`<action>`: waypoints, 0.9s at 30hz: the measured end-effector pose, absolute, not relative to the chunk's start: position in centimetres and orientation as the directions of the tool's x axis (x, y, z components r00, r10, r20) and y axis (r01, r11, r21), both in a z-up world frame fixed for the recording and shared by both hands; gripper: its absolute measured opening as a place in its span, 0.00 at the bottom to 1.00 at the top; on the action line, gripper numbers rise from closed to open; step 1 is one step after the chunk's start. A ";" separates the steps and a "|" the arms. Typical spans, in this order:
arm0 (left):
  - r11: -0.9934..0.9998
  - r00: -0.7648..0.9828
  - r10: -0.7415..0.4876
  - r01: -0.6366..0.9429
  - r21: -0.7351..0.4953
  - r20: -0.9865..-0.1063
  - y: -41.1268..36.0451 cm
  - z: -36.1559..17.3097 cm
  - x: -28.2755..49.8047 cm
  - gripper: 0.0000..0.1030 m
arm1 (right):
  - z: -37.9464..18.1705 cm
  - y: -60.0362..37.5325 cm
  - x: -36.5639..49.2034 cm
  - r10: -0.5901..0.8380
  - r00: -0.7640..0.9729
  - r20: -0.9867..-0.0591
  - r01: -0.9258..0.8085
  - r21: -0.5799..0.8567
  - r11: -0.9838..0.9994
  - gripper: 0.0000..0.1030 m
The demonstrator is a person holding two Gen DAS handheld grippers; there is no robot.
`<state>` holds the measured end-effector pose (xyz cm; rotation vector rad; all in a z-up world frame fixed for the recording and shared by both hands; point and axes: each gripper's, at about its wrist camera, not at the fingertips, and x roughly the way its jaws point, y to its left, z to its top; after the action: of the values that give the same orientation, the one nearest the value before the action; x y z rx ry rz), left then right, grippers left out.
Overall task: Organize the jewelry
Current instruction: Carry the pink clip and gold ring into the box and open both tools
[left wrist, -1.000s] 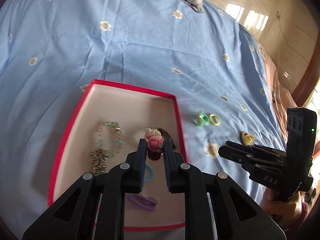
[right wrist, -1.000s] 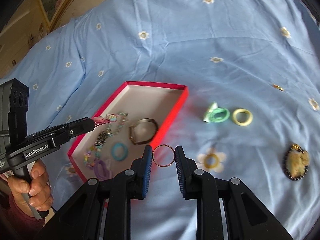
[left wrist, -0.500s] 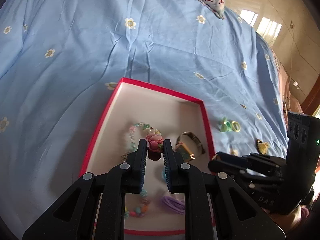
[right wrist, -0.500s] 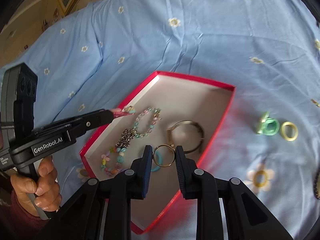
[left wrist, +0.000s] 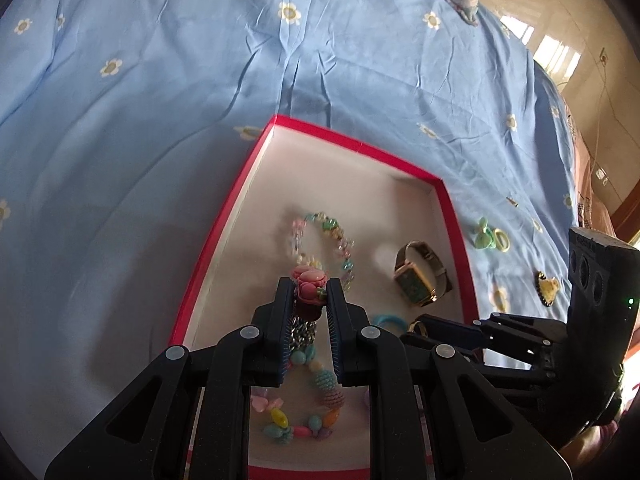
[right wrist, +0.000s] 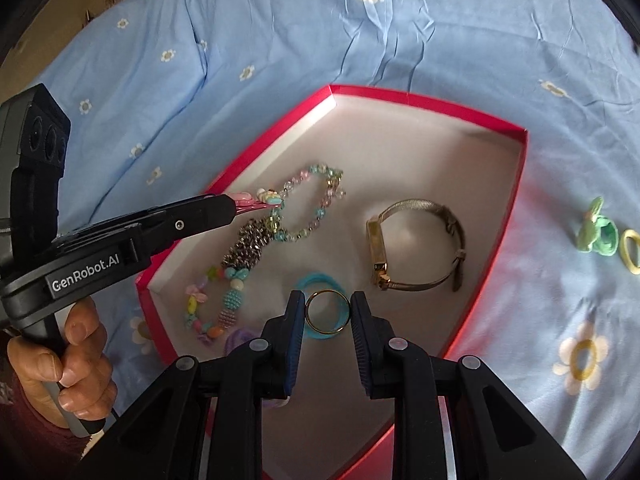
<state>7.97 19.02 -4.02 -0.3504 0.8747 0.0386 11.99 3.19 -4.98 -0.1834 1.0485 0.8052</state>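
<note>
Both claws hang over the red box (right wrist: 516, 184), which sits on the bed's blue flowered sheet (right wrist: 320, 32). The left claw (left wrist: 308, 294) is closed on a pink flower-shaped ornament (left wrist: 308, 282), held above the left half of the box over a silver chain (right wrist: 248, 242) and a pastel bead bracelet (right wrist: 308, 204). The right claw (right wrist: 327, 314) is pinched on a thin gold ring (right wrist: 327, 313), held above a turquoise ring (right wrist: 320, 282) lying on the box floor. A gold watch (right wrist: 416, 248) with a mesh strap lies in the right half of the box. A multicoloured bead bracelet (right wrist: 216, 312) lies near the box's near-left corner. Outside the box, on the sheet, a green ring (right wrist: 598, 234) and a yellow ring (right wrist: 631, 250) lie side by side
</note>
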 end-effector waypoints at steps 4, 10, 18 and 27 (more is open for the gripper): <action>0.946 0.625 -0.115 -0.168 -0.277 -0.772 18.7 -4.9 8.1 0.14 | -5.2 3.8 11.9 0.489 0.256 -0.834 -0.680 0.204 0.704 0.23; 0.946 0.608 -0.122 -0.167 -0.276 -0.784 18.6 -5.6 8.2 0.14 | -5.3 4.1 11.6 0.481 0.261 -0.837 -0.688 0.188 0.701 0.24; 0.944 0.602 -0.122 -0.174 -0.279 -0.789 18.7 -5.6 8.2 0.14 | -5.2 4.1 11.5 0.481 0.262 -0.837 -0.688 0.187 0.701 0.24; 0.945 0.602 -0.117 -0.178 -0.276 -0.790 18.7 -5.5 8.2 0.14 | -5.2 4.1 11.5 0.480 0.260 -0.838 -0.689 0.187 0.700 0.24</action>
<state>8.22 18.71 -5.50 -0.3451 0.9296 0.0358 11.50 4.14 -5.16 -0.2337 1.0377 0.8015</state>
